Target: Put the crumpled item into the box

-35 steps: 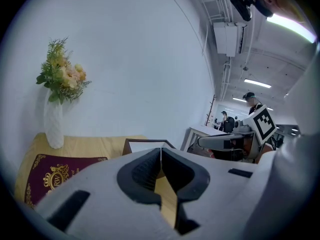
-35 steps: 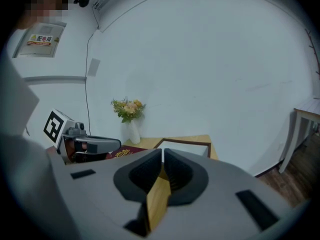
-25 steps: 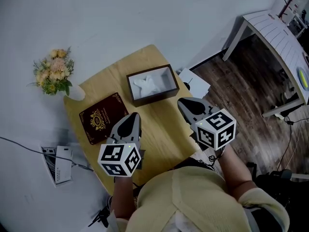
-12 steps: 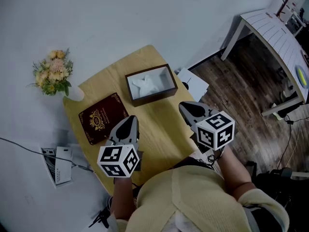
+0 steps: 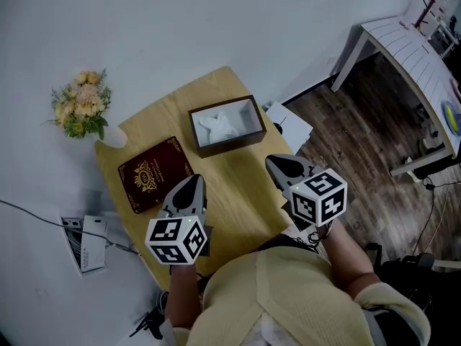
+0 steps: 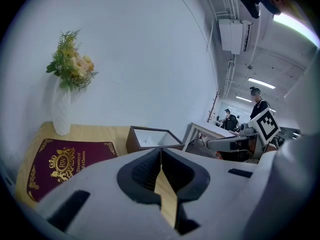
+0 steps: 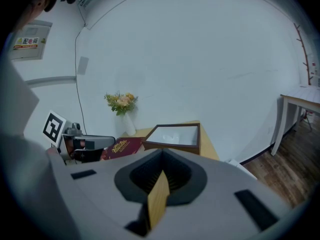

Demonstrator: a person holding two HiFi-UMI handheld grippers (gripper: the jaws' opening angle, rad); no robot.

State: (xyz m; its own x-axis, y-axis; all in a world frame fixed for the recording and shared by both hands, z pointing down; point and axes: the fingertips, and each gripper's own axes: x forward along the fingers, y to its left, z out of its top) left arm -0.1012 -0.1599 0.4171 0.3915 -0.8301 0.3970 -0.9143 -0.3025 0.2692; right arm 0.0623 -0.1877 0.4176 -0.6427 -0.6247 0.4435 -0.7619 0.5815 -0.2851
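A dark brown box (image 5: 252,132) with a white inside stands at the far side of the small wooden table (image 5: 238,186). A crumpled white item (image 5: 218,126) lies inside it. My left gripper (image 5: 194,181) hovers shut and empty over the table's near part, beside a maroon book (image 5: 153,173). My right gripper (image 5: 276,163) is shut and empty at the table's right edge, short of the box. The box (image 6: 150,138) shows ahead of the shut left gripper (image 6: 161,152) in the left gripper view. In the right gripper view the box (image 7: 175,135) lies ahead of the shut right gripper (image 7: 162,155).
A white vase of flowers (image 5: 81,107) stands at the table's far left corner. White papers (image 5: 292,123) lie on the floor right of the box. A white table (image 5: 410,49) stands at the upper right over dark wood flooring. A white device and cable (image 5: 86,245) lie left of the table.
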